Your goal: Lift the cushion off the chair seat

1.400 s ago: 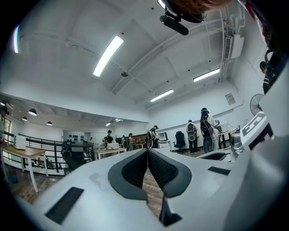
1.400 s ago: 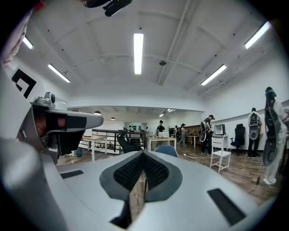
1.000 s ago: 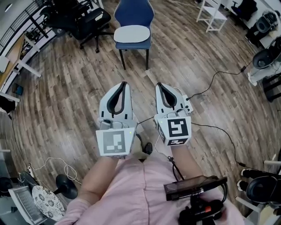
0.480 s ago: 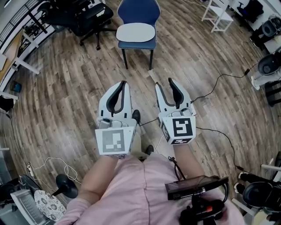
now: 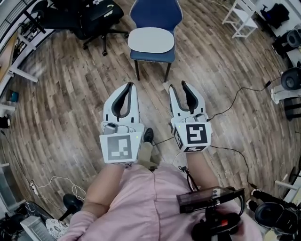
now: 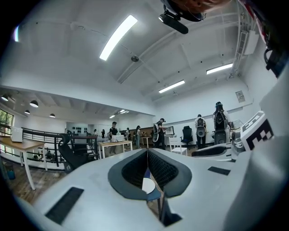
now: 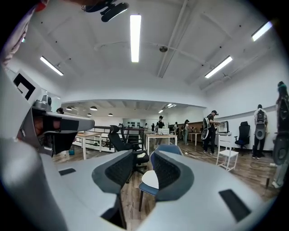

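Note:
A blue chair (image 5: 156,12) stands on the wooden floor ahead, with a flat white cushion (image 5: 151,40) lying on its seat. Both grippers are held side by side short of the chair, touching nothing. My left gripper (image 5: 129,85) is shut, its tips meeting. My right gripper (image 5: 178,87) is open with an empty gap. In the left gripper view, the left gripper (image 6: 147,152) frames a sliver of the cushion (image 6: 147,185) below its closed tips. In the right gripper view, the cushion (image 7: 150,179) and the chair (image 7: 167,149) show between the spread fingers of the right gripper (image 7: 143,166).
A black office chair (image 5: 94,16) stands to the chair's left, and a white chair (image 5: 244,19) sits at the back right. A black cable (image 5: 235,96) runs across the floor at the right. Desks (image 5: 14,61) line the left wall. My shoe (image 5: 148,135) is below the grippers.
The right gripper went from shut to open. The chair has come closer and now sits lower in the head view. The left gripper stays shut.

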